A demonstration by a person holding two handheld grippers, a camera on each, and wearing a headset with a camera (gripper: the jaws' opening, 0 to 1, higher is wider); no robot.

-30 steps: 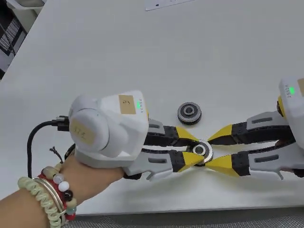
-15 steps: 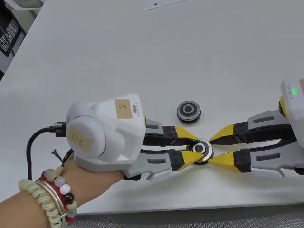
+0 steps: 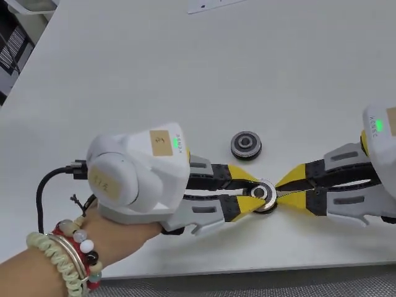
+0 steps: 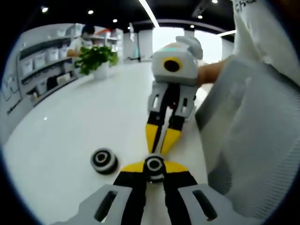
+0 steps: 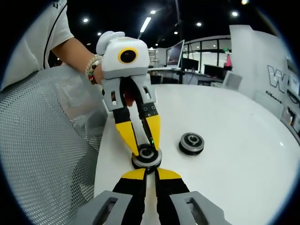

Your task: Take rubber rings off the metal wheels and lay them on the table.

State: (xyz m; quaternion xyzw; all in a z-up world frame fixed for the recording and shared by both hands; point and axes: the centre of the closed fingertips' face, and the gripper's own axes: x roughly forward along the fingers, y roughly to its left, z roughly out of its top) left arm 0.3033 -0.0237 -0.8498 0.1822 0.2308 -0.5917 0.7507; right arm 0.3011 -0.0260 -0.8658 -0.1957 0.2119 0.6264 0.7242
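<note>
Wheel (image 3: 263, 195) held between left gripper (image 3: 252, 195) fingers, right gripper (image 3: 279, 193) pinching its edge.

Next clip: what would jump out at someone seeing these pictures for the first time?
Two hand-held grippers meet nose to nose near the front edge of the white table: the left hand-held gripper and right hand-held gripper both pinch one metal wheel from opposite sides. A second wheel lies free just behind them.
</note>
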